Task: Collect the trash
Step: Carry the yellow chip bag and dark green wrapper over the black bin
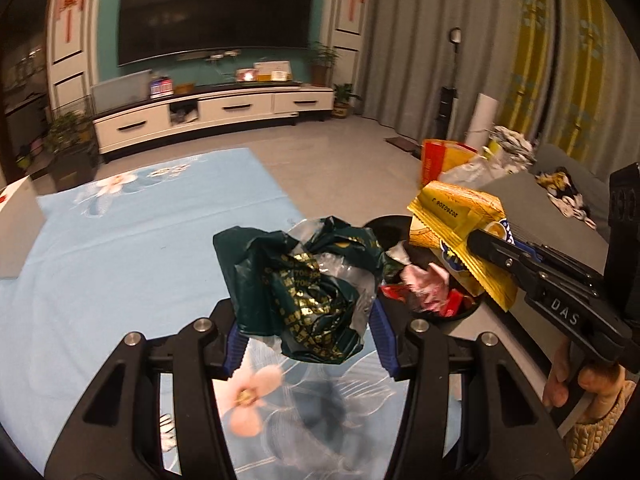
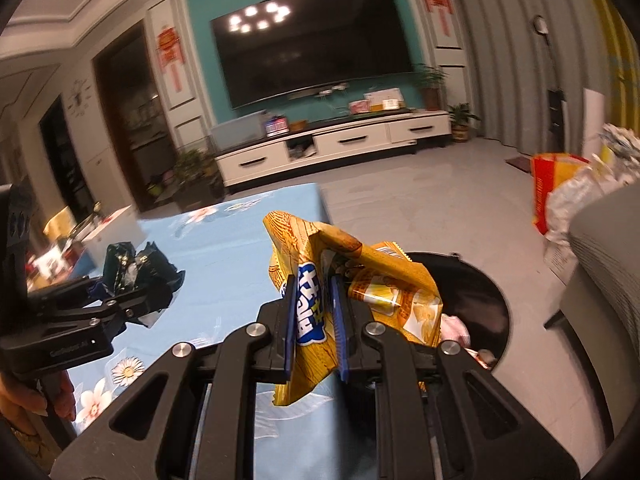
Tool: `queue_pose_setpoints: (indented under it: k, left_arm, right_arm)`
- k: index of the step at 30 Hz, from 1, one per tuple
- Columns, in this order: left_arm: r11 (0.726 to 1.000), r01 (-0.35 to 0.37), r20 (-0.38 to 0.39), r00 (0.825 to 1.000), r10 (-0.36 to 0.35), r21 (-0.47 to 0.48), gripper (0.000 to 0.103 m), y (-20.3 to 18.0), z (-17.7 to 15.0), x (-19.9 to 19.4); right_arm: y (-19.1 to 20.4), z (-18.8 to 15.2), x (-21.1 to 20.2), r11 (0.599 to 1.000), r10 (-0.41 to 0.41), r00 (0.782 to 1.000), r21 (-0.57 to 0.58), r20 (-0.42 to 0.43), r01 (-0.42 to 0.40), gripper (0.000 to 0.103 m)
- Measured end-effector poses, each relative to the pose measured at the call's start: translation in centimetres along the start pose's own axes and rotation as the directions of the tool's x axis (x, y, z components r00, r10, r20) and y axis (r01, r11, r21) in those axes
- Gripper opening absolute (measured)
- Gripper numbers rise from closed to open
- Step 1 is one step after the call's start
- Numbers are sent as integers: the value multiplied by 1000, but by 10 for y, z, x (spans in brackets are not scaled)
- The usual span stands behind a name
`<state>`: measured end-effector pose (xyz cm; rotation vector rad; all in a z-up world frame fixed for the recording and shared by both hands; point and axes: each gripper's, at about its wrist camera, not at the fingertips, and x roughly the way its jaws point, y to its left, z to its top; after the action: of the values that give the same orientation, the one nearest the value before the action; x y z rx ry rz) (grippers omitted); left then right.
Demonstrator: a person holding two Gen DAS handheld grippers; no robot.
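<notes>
Left wrist view: we see our left gripper (image 1: 306, 332) clamped on a crumpled dark green bag (image 1: 304, 280) with gold print, its blue pads (image 1: 380, 330) pressing both sides. The bag hangs above the blue floral tablecloth (image 1: 132, 240). At two o'clock from it, our right gripper (image 1: 486, 244) holds a yellow snack packet (image 1: 452, 216) over the black bin (image 1: 452, 312), which sits at three o'clock of the green bag, just off the table edge, with red and pink wrappers (image 1: 424, 284) inside. A hand (image 1: 576, 384) grips the right handle at four o'clock.

Right wrist view: the right jaws are nearly together, pinching the yellow packet (image 2: 312, 304) between them. The bin (image 2: 480, 300) lies at three o'clock, the left gripper (image 2: 120, 292) with the green bag (image 2: 136, 268) at nine o'clock. A TV (image 2: 312, 40) hangs at twelve o'clock.
</notes>
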<state>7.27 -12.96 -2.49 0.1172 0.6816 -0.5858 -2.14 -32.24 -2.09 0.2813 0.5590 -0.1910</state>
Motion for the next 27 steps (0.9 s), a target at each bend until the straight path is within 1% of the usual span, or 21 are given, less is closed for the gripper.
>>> queue_pose_setpoints:
  k: [4, 10, 18, 27]
  left_arm:
    - [998, 47, -17, 999, -47, 29, 53, -20, 9, 19]
    - [993, 82, -50, 996, -78, 79, 53, -48, 18, 48]
    - [985, 113, -91, 991, -102, 130, 53, -71, 23, 76]
    - [981, 130, -122, 986, -113, 144, 53, -80, 29, 109]
  right_arm:
    - [-22, 0, -1, 998, -38, 999, 41, 5, 38, 17]
    - [-46, -9, 2, 994, -63, 998, 91, -5, 64, 17]
    - [-65, -17, 13, 989, -64, 997, 134, -33, 68, 17]
    - [-80, -24, 33, 985, -53, 996, 160, -78, 65, 18]
